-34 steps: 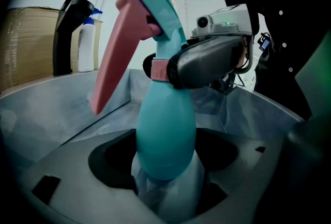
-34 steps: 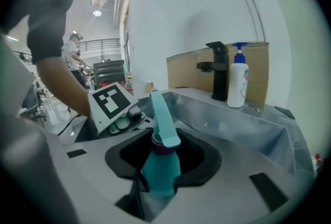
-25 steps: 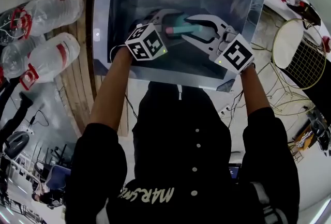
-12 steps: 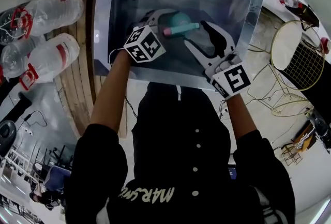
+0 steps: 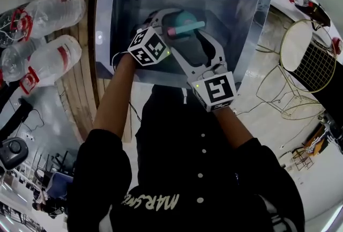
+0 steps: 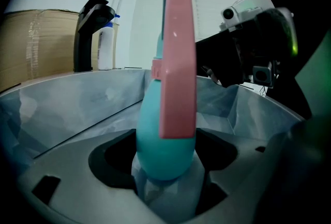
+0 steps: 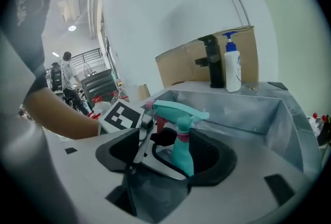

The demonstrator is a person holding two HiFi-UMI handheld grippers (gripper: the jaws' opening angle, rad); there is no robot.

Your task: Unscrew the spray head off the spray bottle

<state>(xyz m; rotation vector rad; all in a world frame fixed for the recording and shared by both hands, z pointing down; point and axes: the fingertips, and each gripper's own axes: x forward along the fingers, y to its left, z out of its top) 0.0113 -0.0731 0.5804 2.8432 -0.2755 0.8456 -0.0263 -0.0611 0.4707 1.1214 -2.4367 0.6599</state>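
Note:
A teal spray bottle [image 5: 183,23] with a teal spray head [image 7: 176,110], a pink trigger [image 6: 177,57] and a pink collar [image 7: 182,136] is held over the steel sink [image 5: 236,16]. My left gripper [image 6: 165,166] is shut on the bottle's body; in the head view this left gripper [image 5: 172,21] comes in from the left. My right gripper [image 5: 187,44] sits on the near side of the bottle. In its own view the right gripper [image 7: 171,158] has its jaws opening, wide apart. The bottle shows in the gap between them, and the pads do not touch it.
A black faucet [image 7: 210,61] and a white pump bottle [image 7: 233,69] stand at the sink's far rim in front of a cardboard box [image 7: 186,65]. Large water bottles [image 5: 51,51] lie on the floor at left. A wire stool [image 5: 311,57] is at right.
My right gripper let go of the spray head, opened wide, and swung from the bottle's right side round to its near side. The left gripper kept its hold on the bottle.

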